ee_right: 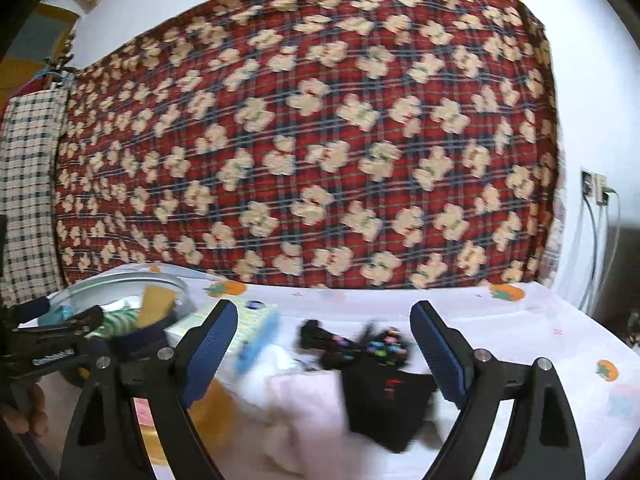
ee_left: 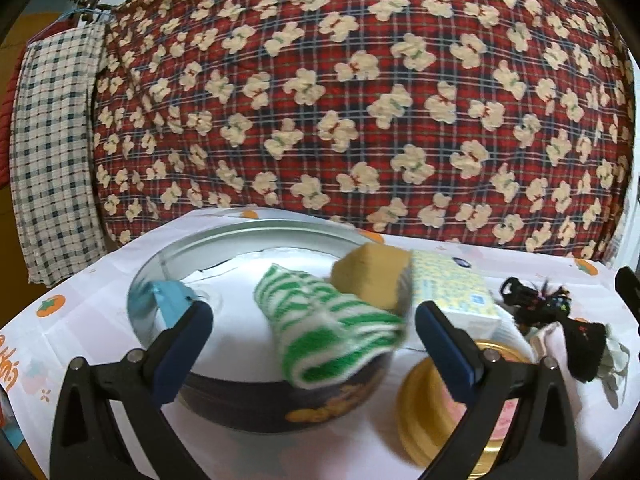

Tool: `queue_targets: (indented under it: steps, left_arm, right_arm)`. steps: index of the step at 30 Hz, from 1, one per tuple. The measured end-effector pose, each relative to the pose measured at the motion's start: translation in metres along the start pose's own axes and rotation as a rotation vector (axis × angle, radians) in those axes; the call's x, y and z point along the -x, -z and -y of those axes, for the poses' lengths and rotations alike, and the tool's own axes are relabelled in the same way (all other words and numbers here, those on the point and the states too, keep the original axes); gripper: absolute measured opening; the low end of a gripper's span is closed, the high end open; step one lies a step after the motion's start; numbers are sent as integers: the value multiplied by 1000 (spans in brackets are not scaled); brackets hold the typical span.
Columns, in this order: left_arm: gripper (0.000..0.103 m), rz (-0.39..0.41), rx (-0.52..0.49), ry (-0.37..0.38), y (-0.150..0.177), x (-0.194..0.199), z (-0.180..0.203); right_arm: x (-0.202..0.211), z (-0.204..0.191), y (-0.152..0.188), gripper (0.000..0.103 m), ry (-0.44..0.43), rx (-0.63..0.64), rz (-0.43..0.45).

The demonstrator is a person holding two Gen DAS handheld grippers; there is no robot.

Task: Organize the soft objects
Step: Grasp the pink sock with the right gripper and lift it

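A round dark tin (ee_left: 256, 404) with a silver inside stands on the table. A green-and-white striped cloth (ee_left: 332, 328) hangs over its near rim, a yellow sponge (ee_left: 372, 280) leans at its right, and a light blue piece (ee_left: 168, 300) lies at its left. My left gripper (ee_left: 312, 344) is open and empty, just before the tin. My right gripper (ee_right: 324, 344) is open and empty above a black sock (ee_right: 384, 404) with coloured dots and a pale pink cloth (ee_right: 304, 408). The tin also shows at the left of the right wrist view (ee_right: 120, 292).
A yellow-and-blue patterned tissue pack (ee_left: 452, 292) lies right of the tin. A gold lid (ee_left: 436, 412) lies near my left gripper's right finger. A red plaid blanket with bears (ee_left: 360, 100) hangs behind the table. The white tablecloth (ee_right: 520, 320) has orange fruit prints.
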State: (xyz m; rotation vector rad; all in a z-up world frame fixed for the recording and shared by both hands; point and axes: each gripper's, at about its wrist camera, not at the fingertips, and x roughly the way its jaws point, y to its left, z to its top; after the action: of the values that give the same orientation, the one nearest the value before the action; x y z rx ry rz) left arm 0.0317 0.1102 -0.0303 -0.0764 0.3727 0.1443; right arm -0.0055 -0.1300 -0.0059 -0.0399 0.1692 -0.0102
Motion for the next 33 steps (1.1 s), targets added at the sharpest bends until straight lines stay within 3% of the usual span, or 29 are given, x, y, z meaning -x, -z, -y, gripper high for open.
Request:
queue_targets:
  steps: [8,11,17,24,25,27,30,33]
  left_arm:
    - [102,4,-51,81,5,12,39]
    - [102,5,-83,122,8,17,56]
    - [102,-12,-120,172,11,22,79]
    - [102,-19,-109,175,11,22,78]
    - [102,-27,-102,172,11,20,77]
    - [102,-41,-98,165,11,17,77]
    - [102,-50,-110,160,12,16,80]
    - [102,-55,-127,168,12,16,83]
  right_arm:
    - [-3,54,5,89,40,-49,-88]
    - [-6,55,8,80,-3,-38,-134]
    - [-33,35,16,73,-190,-10,-321]
    - [-84,9,41,72,-281,15,-610]
    - [-87,6,44,70,-296,21,-628]
    - [-92,3,48,51,-324,26,-666]
    - [-95,8,51,32,-326,-9,-682]
    - [-92,15,52,19,-343,-37,-680]
